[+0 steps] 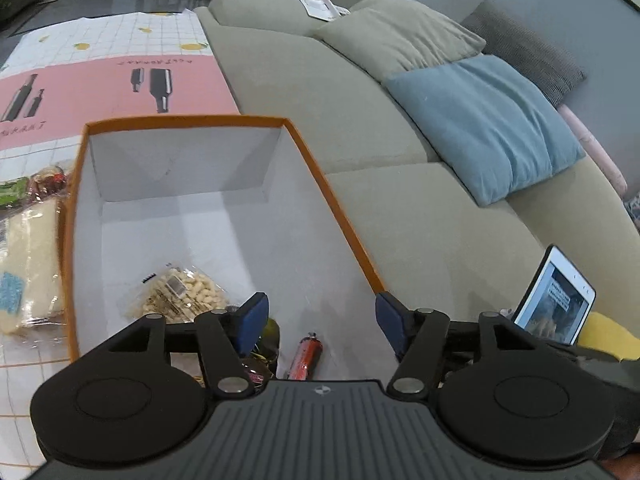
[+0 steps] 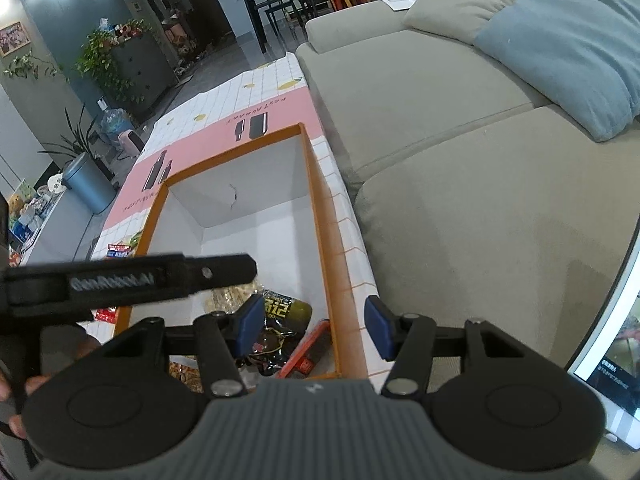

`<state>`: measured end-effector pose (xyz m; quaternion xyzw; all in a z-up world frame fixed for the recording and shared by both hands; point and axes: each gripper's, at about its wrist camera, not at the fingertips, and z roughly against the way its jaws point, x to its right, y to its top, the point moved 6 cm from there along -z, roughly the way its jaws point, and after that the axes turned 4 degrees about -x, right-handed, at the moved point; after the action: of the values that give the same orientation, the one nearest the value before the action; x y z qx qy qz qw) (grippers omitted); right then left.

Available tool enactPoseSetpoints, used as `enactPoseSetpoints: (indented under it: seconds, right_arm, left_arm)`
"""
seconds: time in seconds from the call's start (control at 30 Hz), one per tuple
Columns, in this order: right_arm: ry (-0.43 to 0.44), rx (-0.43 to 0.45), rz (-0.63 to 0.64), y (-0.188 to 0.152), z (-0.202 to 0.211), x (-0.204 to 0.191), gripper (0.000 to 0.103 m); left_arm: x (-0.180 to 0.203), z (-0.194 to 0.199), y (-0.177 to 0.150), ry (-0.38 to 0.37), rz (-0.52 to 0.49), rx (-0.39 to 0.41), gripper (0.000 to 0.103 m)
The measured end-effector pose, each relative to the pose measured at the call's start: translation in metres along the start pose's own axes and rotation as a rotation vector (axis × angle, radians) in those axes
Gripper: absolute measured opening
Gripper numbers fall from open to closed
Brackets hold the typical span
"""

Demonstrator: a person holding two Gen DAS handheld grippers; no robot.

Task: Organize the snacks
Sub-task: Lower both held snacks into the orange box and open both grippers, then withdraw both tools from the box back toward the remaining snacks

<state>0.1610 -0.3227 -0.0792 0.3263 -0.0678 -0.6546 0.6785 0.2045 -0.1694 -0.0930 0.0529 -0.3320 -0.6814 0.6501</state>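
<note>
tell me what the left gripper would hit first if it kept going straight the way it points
Probably the white floor of the orange-rimmed box, near the red snack stick. The open left gripper holds nothing; depth is uncertain.

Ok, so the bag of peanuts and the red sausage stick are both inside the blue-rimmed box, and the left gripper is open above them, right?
Not quite: the box has an orange rim, not blue, as the left wrist view shows. The bag of peanuts and the red sausage stick do lie inside it, with the left gripper open above them.
</note>
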Motion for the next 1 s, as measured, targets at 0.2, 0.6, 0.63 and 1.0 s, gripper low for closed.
enactPoseSetpoints:
  seconds: [0.2,0.6,0.63,1.0]
  right_arm:
    - [0.010,0.002,0.013,0.004,-0.002,-0.011,0.055]
    - [0.042,0.049,0.010,0.025,-0.001,-0.048,0.057]
    - [0.048,0.052,0.003,0.028,-0.001,-0.051,0.058]
    - [0.078,0.091,-0.083,0.039,-0.006,-0.098,0.059]
  left_arm:
    - [0.001,0.022,0.007,-0.002,-0.038,0.033,0.072]
    - [-0.015,0.090,0.024,0.233,-0.132,0.179,0.072]
    - [-0.017,0.096,0.024,0.259,-0.145,0.194,0.072]
    - [-0.069,0.148,0.027,0.354,-0.132,0.221,0.072]
